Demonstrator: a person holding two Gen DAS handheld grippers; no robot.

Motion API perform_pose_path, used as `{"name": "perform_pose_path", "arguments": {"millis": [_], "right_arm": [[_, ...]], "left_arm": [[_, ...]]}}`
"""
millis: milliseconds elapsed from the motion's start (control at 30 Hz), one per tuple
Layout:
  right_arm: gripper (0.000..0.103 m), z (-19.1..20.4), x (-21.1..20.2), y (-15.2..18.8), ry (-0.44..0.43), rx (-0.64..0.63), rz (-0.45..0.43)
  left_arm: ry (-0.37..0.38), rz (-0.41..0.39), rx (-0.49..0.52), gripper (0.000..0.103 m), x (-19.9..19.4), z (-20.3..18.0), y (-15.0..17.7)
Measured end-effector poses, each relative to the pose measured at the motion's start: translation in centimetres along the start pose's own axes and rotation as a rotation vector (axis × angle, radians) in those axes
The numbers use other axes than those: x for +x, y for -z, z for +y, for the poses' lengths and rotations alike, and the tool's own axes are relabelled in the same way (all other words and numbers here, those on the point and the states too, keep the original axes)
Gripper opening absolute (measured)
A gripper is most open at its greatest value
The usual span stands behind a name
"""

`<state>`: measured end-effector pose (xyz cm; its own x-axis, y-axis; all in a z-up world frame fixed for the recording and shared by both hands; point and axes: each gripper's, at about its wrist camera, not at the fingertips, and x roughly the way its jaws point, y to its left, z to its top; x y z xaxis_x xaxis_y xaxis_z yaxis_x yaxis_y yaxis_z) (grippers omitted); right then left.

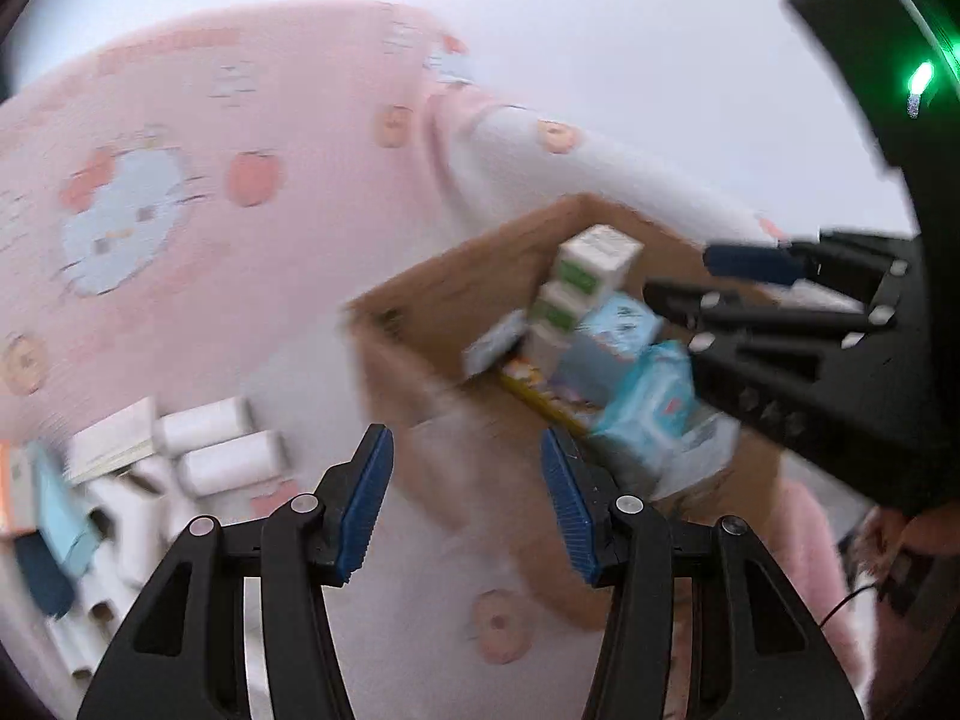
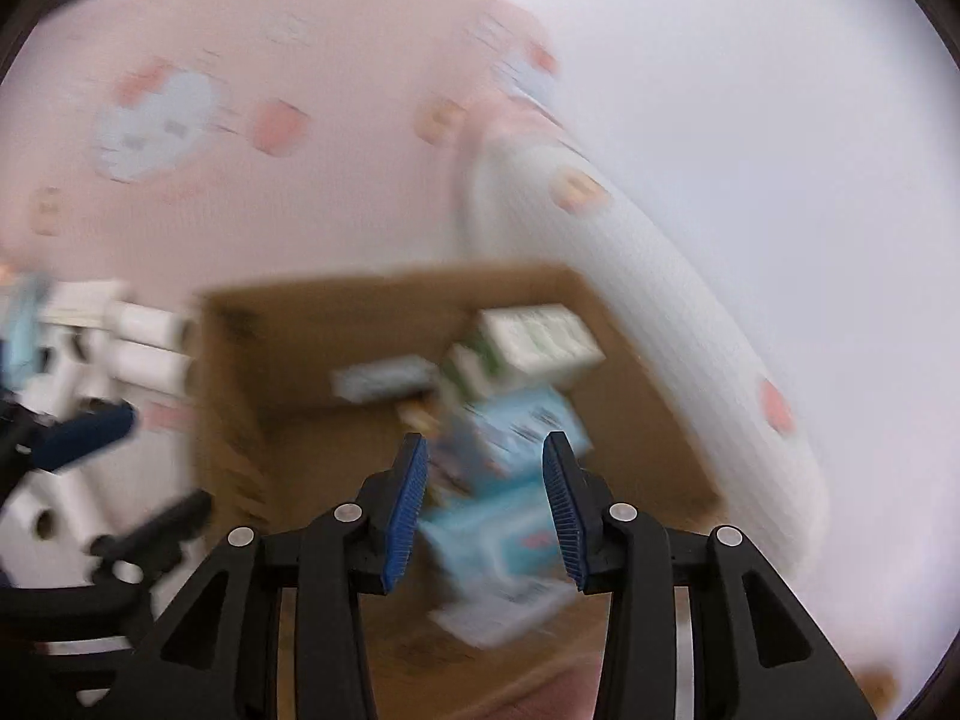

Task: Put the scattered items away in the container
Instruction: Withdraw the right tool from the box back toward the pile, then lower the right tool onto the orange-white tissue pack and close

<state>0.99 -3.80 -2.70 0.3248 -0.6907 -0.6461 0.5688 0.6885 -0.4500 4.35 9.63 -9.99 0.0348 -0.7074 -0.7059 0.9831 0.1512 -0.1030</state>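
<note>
Cardboard box (image 1: pixel 456 282): open-topped, brown, resting on a pink and white cartoon-print bedcover (image 1: pixel 198 138), with a white wall (image 1: pixel 600 30) behind. Both views are motion-blurred.

Contents of box: white and green cartons (image 1: pixel 591 267) stacked toward the far side; a light blue tissue pack (image 1: pixel 651 399) nearer the front; a second pale blue pack (image 1: pixel 621 321) between them; a small grey-white carton (image 1: pixel 495 342) lying to the left; a yellow-edged printed item (image 1: pixel 540 390) underneath. Finer labelling is too blurred to read.

Items outside box: white paper rolls (image 1: pixel 222 444) lying on the bedcover to the left of the box, beside a flat white carton (image 1: pixel 111 444); more white tubes (image 1: pixel 90 606) below them; a light blue pack (image 1: pixel 60 516) at the far left edge. All are apart from the box.

Left gripper (image 1: pixel 468 504): fingers spread apart, blue pads (image 1: pixel 366 510) showing, nothing between them; positioned in front of the near wall of the box, toward its left corner.

Right gripper (image 2: pixel 486 510): fingers apart, nothing clamped; positioned over the box interior, with the tissue pack (image 2: pixel 498 546) seen in the gap behind the pads (image 2: pixel 408 516). In the left wrist view this gripper (image 1: pixel 708 279) reaches in from the right above the box.
</note>
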Motion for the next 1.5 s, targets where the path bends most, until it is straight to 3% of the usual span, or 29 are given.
{"name": "perform_pose_path", "arguments": {"millis": [100, 167, 233, 400, 600, 767, 900, 1200, 1367, 1500], "right_arm": [[0.039, 3.4, -1.3, -0.7, -0.047, -0.113, -0.132], [0.052, 5.7, -1.6, -0.7, -0.036, -0.182, -0.18], [0.054, 7.9, -1.4, -0.8, -0.059, -0.216, -0.203], [0.055, 12.4, -1.4, -1.2, -0.27, -0.207, -0.202], [0.069, 17.8, -2.4, -1.0, -0.471, -0.22, -0.402], [0.072, 22.3, -0.7, -1.6, -0.604, -0.202, -0.364], [0.072, 25.7, 0.8, -2.3, -0.66, -0.213, -0.335], [0.072, 31.7, 3.3, -3.5, -0.692, -0.253, -0.313], [0.072, 35.4, 4.6, -4.0, -0.685, -0.3, -0.341], [0.072, 37.2, 5.6, -4.9, -0.73, -0.277, -0.301]], "left_arm": [[-0.017, 0.014, -0.047, 0.056, -0.9, 2.0, 1.4], [-0.045, 0.035, -0.091, 0.056, -1.2, 3.5, 2.4], [-0.11, 0.035, -0.117, 0.056, -1.7, 5.1, 3.5], [-0.191, 0.06, -0.233, 0.056, -2.7, 9.8, 5.8], [-0.262, 0.088, -0.441, 0.055, -3.7, 17.1, 8.8], [-0.415, 0.099, -0.526, 0.056, -4.9, 22.8, 11.0], [-0.475, 0.097, -0.582, 0.056, -5.9, 26.6, 12.4], [-0.346, 0.079, -0.832, 0.056, -6.0, 35.1, 15.0], [-0.185, 0.064, -0.978, 0.056, -4.9, 39.3, 15.8], [-0.139, 0.015, -1.069, 0.056, -5.0, 41.6, 16.2]]}}
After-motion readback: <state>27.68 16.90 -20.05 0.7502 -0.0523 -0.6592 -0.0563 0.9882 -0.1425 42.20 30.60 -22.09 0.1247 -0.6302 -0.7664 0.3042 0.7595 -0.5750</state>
